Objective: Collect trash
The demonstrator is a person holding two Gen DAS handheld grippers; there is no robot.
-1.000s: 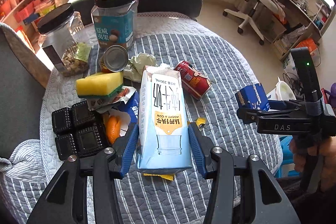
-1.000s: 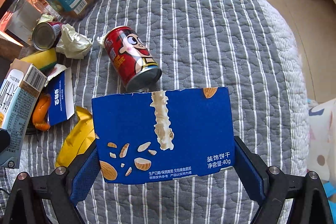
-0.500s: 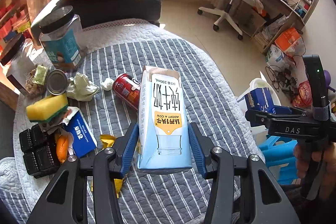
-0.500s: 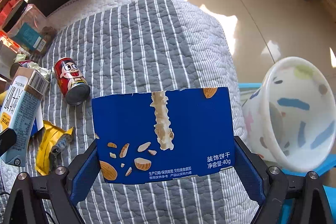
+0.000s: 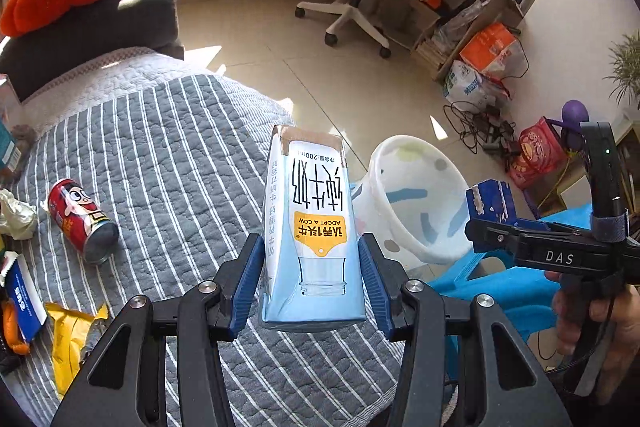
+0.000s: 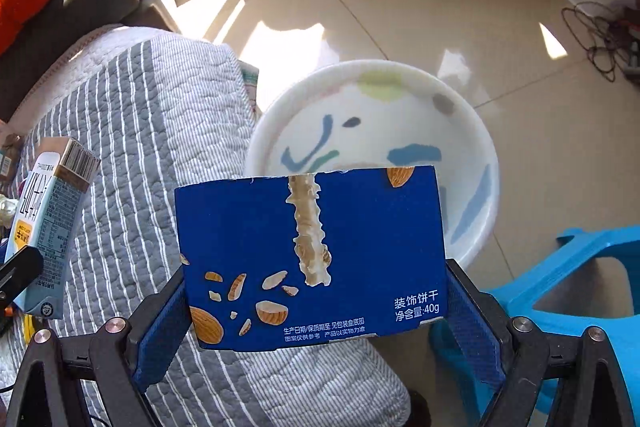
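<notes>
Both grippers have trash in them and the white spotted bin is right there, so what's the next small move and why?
Probably carry the right gripper a little further forward until the torn blue cardboard biscuit box hangs over the middle of the white plastic bin with coloured spots, then open. The box overlaps only the bin's near rim, so releasing now risks a miss. The left gripper, holding the pale blue milk carton, can follow.

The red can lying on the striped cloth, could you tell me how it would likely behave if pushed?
The red can lies on its side, so it would probably roll. Its open end suggests it is empty and light. The quilted striped cloth may slow it a little.
</notes>
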